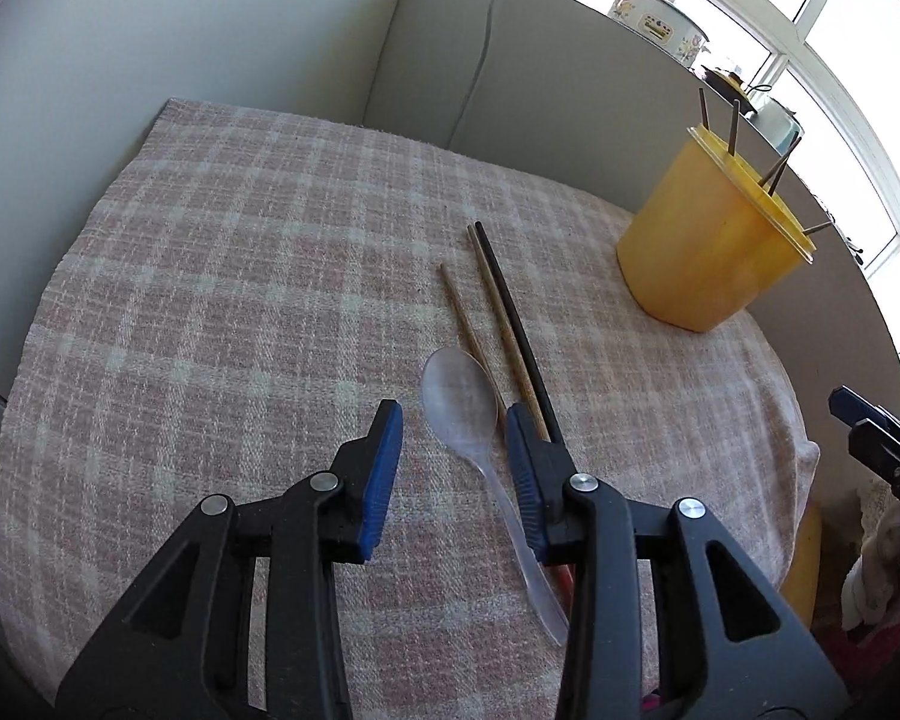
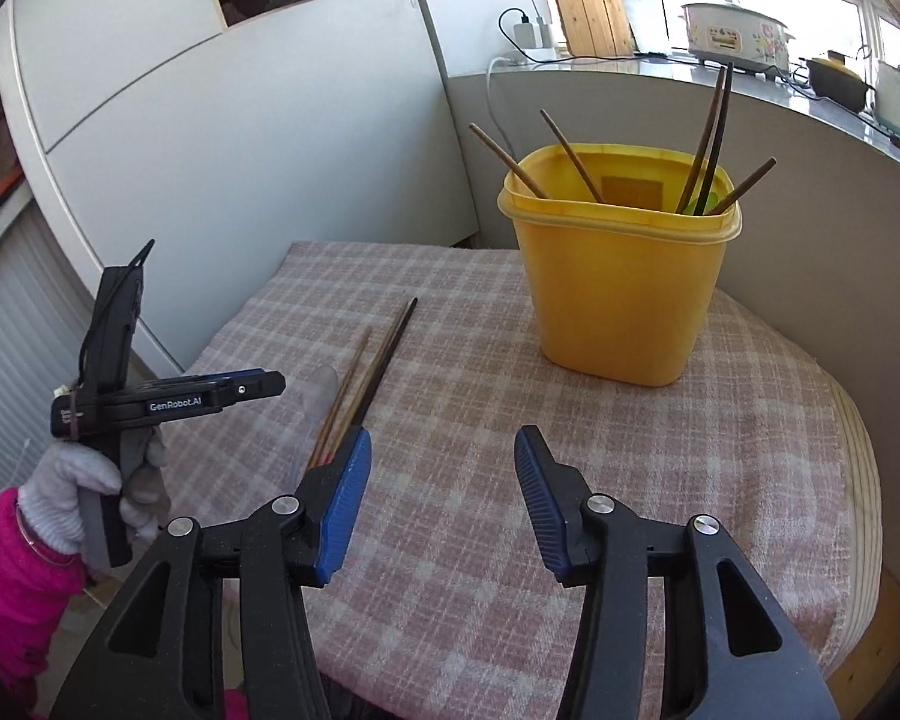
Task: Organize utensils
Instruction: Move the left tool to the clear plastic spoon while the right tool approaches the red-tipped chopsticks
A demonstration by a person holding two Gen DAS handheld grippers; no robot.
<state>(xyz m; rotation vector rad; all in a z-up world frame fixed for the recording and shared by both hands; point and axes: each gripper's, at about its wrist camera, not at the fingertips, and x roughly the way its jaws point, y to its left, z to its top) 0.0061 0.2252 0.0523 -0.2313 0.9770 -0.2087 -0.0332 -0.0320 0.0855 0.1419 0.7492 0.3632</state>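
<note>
clear plastic spoon (image 1: 459, 396) beside three chopsticks (image 1: 498, 306) mid-surface; yellow bin (image 2: 615, 276) with sticks at far edge. left tongs (image 1: 453, 420) and right tongs (image 2: 441, 450) parted, empty.

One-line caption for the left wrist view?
Open left gripper above a clear plastic spoon beside chopsticks, yellow bin behind.

Spoon (image 1: 459, 399) between parted jaws

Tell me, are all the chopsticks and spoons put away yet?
Not yet. Five chopsticks already stand in the yellow tub. Both the left gripper and right gripper are open and empty. Three chopsticks and a clear spoon remain on the cloth.
</note>
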